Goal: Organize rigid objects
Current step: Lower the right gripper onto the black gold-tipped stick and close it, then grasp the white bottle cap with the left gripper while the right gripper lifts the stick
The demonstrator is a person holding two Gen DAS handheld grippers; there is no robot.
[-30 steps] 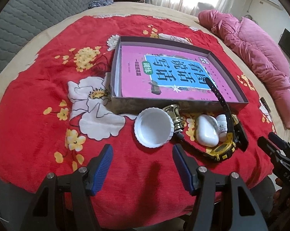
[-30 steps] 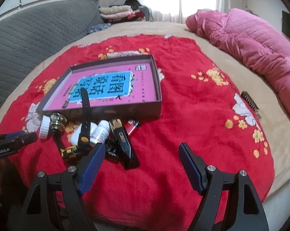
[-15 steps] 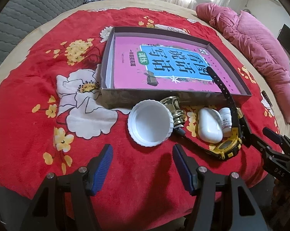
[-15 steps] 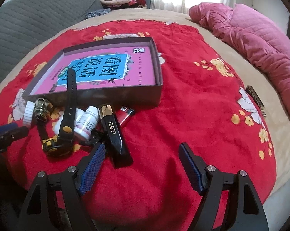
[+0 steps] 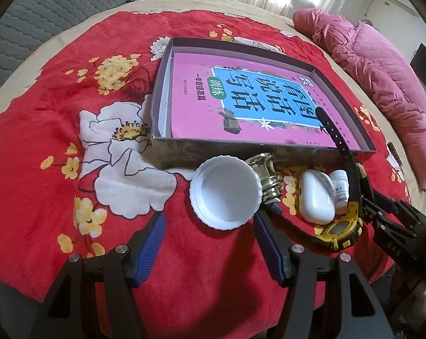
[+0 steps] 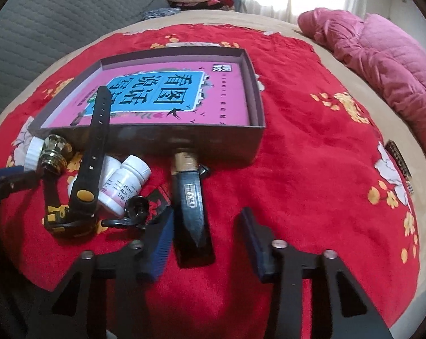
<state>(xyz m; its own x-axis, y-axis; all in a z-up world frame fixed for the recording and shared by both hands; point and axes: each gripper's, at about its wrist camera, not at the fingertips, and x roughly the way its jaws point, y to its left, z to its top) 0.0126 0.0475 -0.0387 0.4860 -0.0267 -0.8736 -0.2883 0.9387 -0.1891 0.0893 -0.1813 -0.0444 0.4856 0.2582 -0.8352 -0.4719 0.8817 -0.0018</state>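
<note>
Blanket [image 5: 37,169] of red plush with white and yellow flowers covers the bed under both of my claws. Farthest left in the left wrist view sits the round white plastic lid [image 5: 225,192], open side up, just ahead of my left claw [image 5: 208,240], whose blue-padded jaws stand wide apart with nothing between them. Touching the lid's right edge is a shiny brass knob [image 5: 266,178]. Next comes a white oval earbud case [image 5: 316,197], then a small white pill bottle [image 5: 340,190] lying on its side, and a black-and-yellow wristwatch [image 5: 340,227] whose black strap rises over the front wall of the shallow grey cardboard box [image 5: 213,152]. That box sits behind the whole row and holds a pink book with a blue title panel [image 5: 241,99].

In the right wrist view, a small black clip [image 6: 135,209] and a red lighter [image 6: 159,197] lie just right of the bottle. Right of them lies the black sheathed knife with a tan handle [image 6: 191,206], handle end against the box wall. My right claw [image 6: 207,243] has just been closing; its jaws straddle the sheath's tip, the left pad at or almost at the sheath and the right pad clearly apart, so nothing is gripped. At the far right, a pink quilted duvet [image 6: 382,62] lies on the bed.
</note>
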